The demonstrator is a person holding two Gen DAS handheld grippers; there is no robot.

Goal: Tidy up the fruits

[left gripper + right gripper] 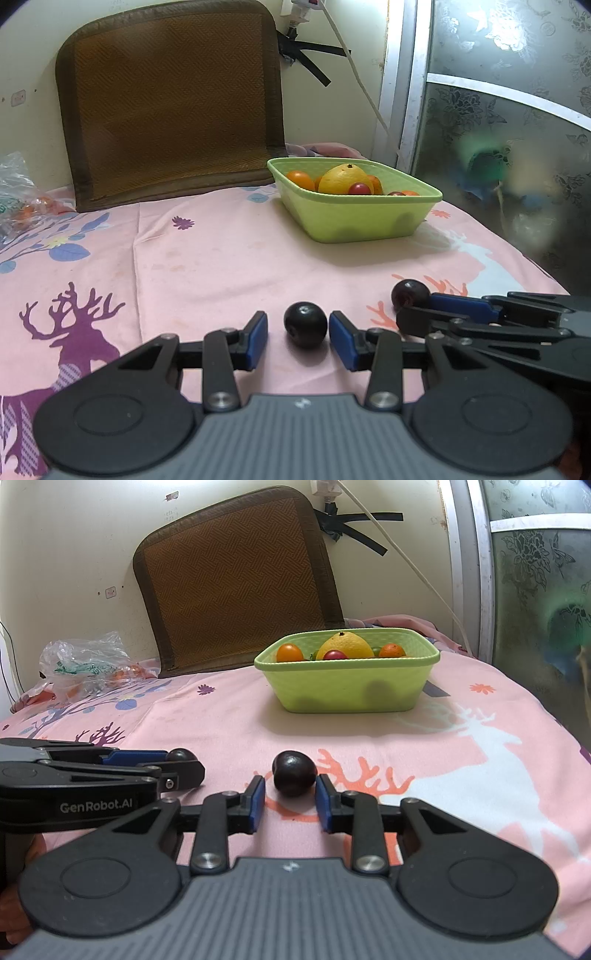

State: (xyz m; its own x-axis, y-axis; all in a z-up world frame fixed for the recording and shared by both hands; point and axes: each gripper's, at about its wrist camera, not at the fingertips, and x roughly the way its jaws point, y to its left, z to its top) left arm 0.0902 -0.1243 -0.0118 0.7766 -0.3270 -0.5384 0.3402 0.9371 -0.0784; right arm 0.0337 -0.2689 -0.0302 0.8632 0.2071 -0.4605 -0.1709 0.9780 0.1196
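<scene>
Left claw (298, 334) spread, dark plum (306, 325) between its pads on pink sheet (207, 266), not pinched. Right claw (290, 799) spread around second plum (294, 773), right pad touching. Green tub (351, 690) of fruit beyond.

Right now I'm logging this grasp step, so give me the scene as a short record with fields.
left claw: open, straddling a round dark plum
right claw: open, straddling a second dark plum
container: light green plastic tub holding a yellow fruit and small orange and red ones
surface: pink deer-print cloth
</scene>
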